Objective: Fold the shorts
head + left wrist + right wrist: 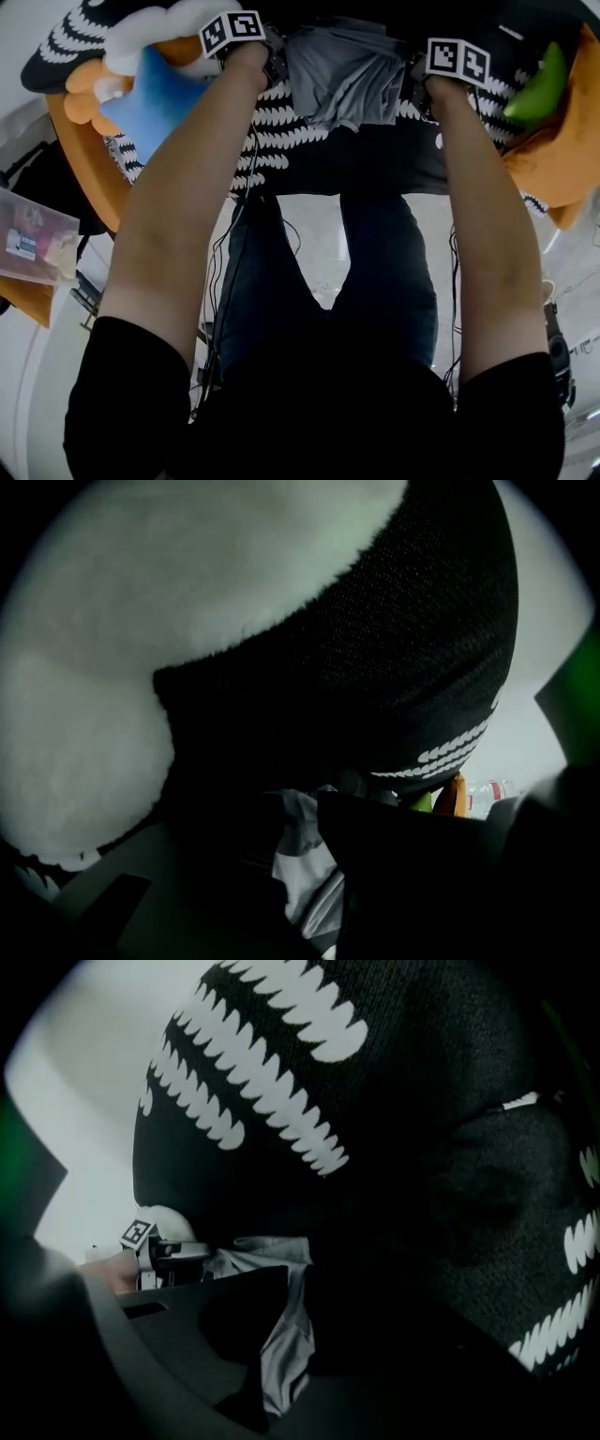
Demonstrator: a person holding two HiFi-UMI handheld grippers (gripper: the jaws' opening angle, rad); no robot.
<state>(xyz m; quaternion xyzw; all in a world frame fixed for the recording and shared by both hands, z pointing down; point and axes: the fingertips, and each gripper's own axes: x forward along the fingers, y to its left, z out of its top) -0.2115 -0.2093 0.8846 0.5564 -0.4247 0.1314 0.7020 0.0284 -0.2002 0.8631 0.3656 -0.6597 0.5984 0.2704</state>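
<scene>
L gripper (298,829): we see jaws a bit apart, grey shorts (343,79) between them.
R gripper (298,1316): jaws a bit apart too, shorts between.

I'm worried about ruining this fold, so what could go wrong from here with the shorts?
Cloth of the grey shorts sits between the left tongs and between the right tongs; pulling away could drag the fold open. The blue plush and the green plush crowd both sides, so a wide sweep might knock one onto the shorts.
</scene>
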